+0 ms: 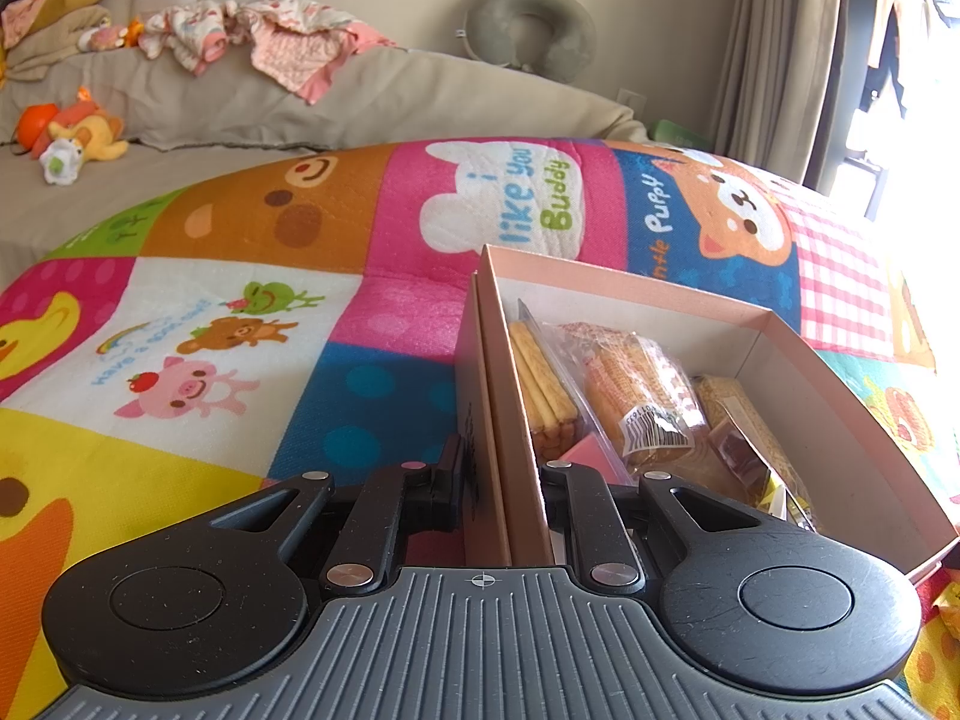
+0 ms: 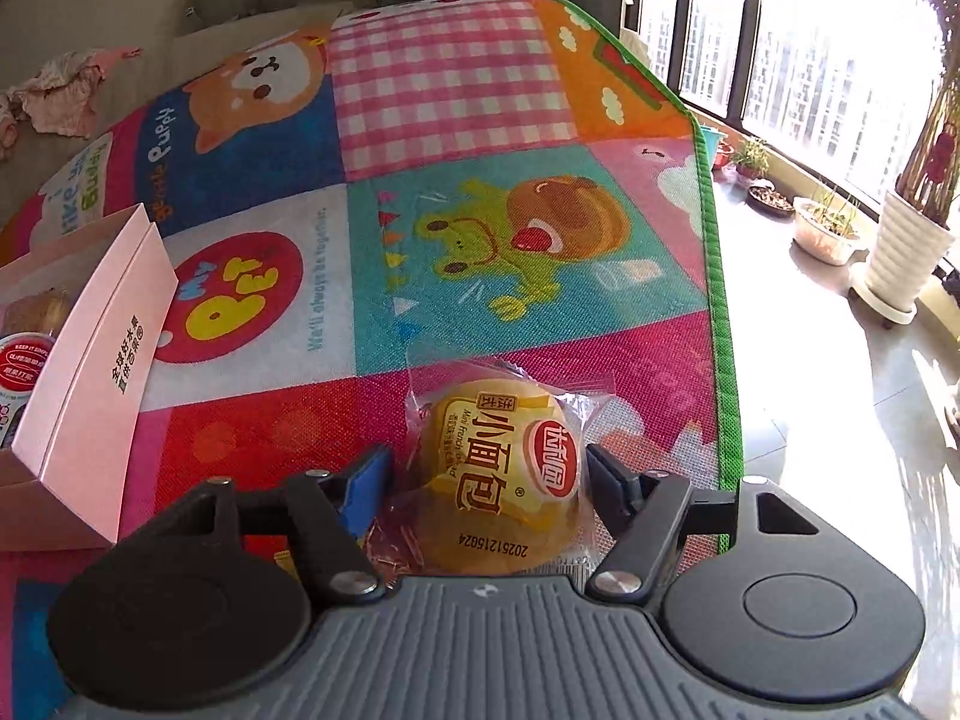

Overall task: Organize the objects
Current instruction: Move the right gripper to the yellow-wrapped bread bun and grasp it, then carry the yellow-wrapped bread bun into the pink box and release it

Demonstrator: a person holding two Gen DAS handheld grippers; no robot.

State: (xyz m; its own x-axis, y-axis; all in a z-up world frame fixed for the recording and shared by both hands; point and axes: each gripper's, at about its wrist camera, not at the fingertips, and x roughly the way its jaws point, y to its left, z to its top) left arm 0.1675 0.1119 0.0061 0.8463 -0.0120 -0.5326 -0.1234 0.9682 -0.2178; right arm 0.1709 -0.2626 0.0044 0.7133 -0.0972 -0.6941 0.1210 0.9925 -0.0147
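Observation:
A pink cardboard box (image 1: 672,294) sits on the colourful play mat (image 1: 240,300). It holds a bag of biscuit sticks (image 1: 543,384), a wrapped cake (image 1: 642,402) and other snack packets. My left gripper (image 1: 501,480) is shut on the box's left wall, one finger outside and one inside. In the right wrist view the box (image 2: 90,372) stands at the left. My right gripper (image 2: 489,474) is shut on a wrapped mini French bread (image 2: 504,474), yellow and clear, held just above the mat (image 2: 480,210).
A beige sofa (image 1: 360,102) with heaped clothes, plush toys (image 1: 72,132) and a grey neck pillow (image 1: 528,30) lies behind the mat. The mat's green edge (image 2: 720,300) meets a tiled floor with potted plants (image 2: 906,252) by the window.

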